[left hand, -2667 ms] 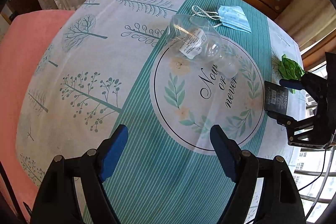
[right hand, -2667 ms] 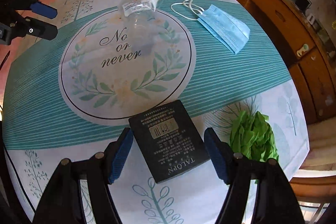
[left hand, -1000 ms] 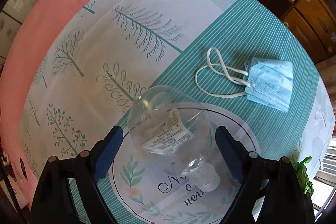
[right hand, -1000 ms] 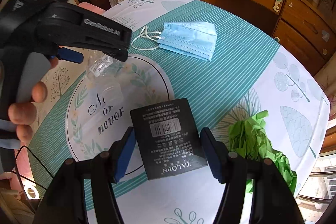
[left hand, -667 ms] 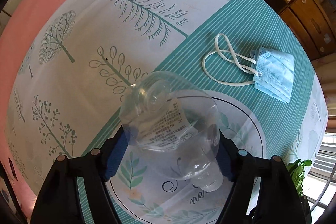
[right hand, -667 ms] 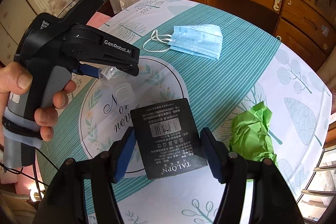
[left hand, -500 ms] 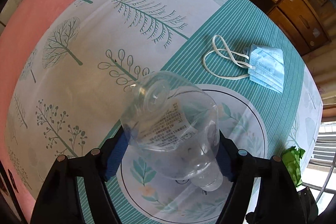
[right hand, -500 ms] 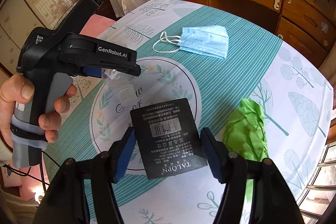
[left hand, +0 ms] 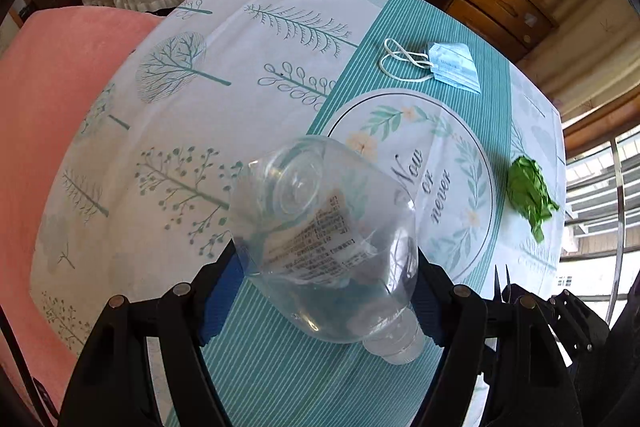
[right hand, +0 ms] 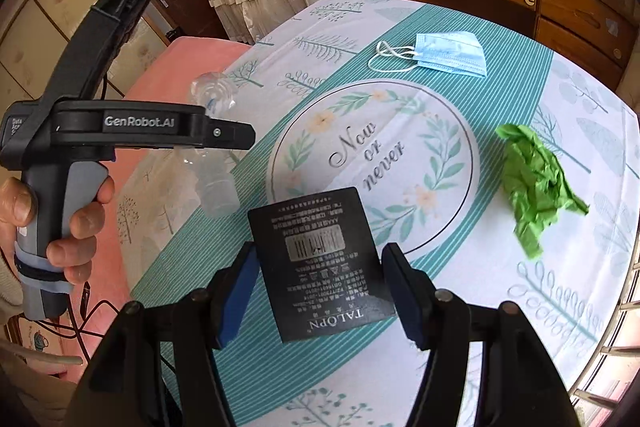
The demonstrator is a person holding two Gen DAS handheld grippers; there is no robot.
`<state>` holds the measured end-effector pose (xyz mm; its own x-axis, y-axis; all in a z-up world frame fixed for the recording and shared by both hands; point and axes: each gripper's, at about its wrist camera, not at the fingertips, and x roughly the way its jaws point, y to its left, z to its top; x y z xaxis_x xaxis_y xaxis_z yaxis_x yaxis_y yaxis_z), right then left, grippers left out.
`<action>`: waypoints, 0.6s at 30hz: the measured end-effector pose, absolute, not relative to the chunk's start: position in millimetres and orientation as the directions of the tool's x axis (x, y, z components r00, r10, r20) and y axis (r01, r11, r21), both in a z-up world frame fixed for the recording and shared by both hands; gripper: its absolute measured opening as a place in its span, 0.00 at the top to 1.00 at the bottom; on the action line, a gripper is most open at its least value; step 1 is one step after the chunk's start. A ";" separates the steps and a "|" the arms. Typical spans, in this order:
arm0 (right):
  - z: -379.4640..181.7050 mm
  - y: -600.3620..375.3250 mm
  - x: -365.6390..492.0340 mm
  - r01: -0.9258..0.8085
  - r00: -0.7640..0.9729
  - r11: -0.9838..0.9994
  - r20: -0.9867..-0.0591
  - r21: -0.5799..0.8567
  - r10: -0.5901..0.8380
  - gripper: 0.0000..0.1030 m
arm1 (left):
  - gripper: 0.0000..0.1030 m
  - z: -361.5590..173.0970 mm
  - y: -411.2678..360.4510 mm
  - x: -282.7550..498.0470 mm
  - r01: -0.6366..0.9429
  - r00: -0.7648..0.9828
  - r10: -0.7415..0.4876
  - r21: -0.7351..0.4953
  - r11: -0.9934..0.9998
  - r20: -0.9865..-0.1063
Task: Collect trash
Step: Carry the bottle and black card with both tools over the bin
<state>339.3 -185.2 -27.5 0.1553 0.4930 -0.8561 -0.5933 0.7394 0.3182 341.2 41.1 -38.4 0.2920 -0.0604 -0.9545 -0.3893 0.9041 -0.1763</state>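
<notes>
The left gripper [left hand: 326, 263] has just been closing and now clamps the crushed clear plastic bottle [left hand: 328, 239], base pointing away, capped neck toward the handle, lifted off the tablecloth [left hand: 248, 75]. The right gripper [right hand: 318, 291] pinches a flat black carton [right hand: 320, 263] by its side edges, also off the cloth. Both point steeply down. Still lying there: the blue face mask [right hand: 450, 55] at the far side and the crumpled green paper [right hand: 534, 183], which sits nearer the right gripper (both hands are full, though).

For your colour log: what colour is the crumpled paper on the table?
Bright green crumpled paper; clearest in the right wrist view.
</notes>
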 end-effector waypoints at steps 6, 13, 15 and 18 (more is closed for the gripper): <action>-20.1 -164.5 270.6 -0.532 0.204 0.791 -0.861 0.302 0.466 0.39 | 0.28 -26.6 62.5 260.1 -0.294 0.310 -0.091 -0.187 0.937 -0.946; -5.2 -131.8 159.4 -0.409 0.318 0.865 -0.843 0.292 0.435 0.39 | 0.28 -22.0 88.1 156.8 -0.139 0.319 -0.136 -0.188 0.972 -0.938; -3.9 -123.1 125.2 -0.367 0.344 0.877 -0.831 0.309 0.437 0.39 | 0.28 -23.5 96.3 125.3 -0.103 0.309 -0.147 -0.187 0.977 -0.940; -9.2 -109.6 77.6 -0.318 0.347 0.887 -0.829 0.336 0.439 0.39 | 0.28 -28.5 104.5 81.2 -0.056 0.289 -0.147 -0.170 0.984 -0.946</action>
<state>77.6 -109.6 -9.2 0.3469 0.4385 -0.8291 -0.3178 0.8866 0.3360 81.2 104.5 -28.5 0.2894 -0.1469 -0.9459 -0.0563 0.9838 -0.1700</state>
